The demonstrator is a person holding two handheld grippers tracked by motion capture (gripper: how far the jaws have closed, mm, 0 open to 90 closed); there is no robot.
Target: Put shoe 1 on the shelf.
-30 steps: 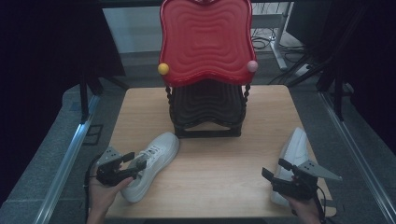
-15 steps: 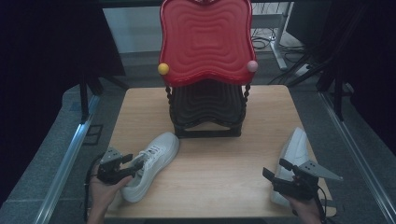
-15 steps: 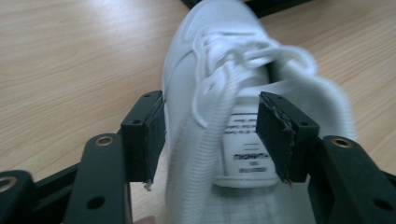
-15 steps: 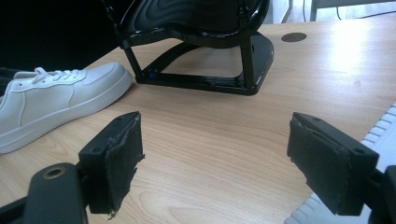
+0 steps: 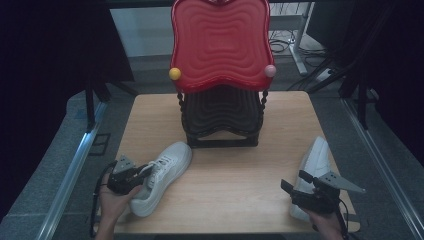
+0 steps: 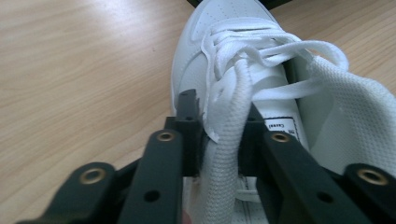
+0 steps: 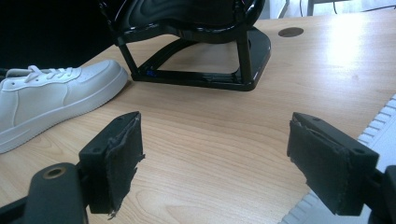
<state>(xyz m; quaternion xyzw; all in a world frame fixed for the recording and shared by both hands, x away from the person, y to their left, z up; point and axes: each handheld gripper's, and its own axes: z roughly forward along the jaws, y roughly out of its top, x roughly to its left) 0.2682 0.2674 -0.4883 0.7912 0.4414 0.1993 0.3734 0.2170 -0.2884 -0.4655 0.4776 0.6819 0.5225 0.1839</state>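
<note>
A white sneaker (image 5: pixel 160 175) lies on the table's front left, toe toward the rack. My left gripper (image 5: pixel 139 172) sits at its laced top. In the left gripper view the gripper (image 6: pixel 219 135) is shut on the sneaker's tongue (image 6: pixel 229 140), with the laces (image 6: pixel 275 51) just ahead of the jaws. A second white sneaker (image 5: pixel 315 160) lies on its side along the right edge, sole outward. My right gripper (image 5: pixel 296 184) hovers beside it near the front edge, open with nothing between the pads (image 7: pixel 119 158).
A shoe rack with a red wavy top shelf (image 5: pixel 220 42) and black lower shelves (image 5: pixel 222 117) stands at the back middle of the wooden table (image 5: pixel 235 175). A round cable hole (image 7: pixel 290 31) lies in the tabletop behind the rack's base.
My left gripper has shifted slightly toward the front left at the sneaker's top. The right gripper and both sneakers hold still.
</note>
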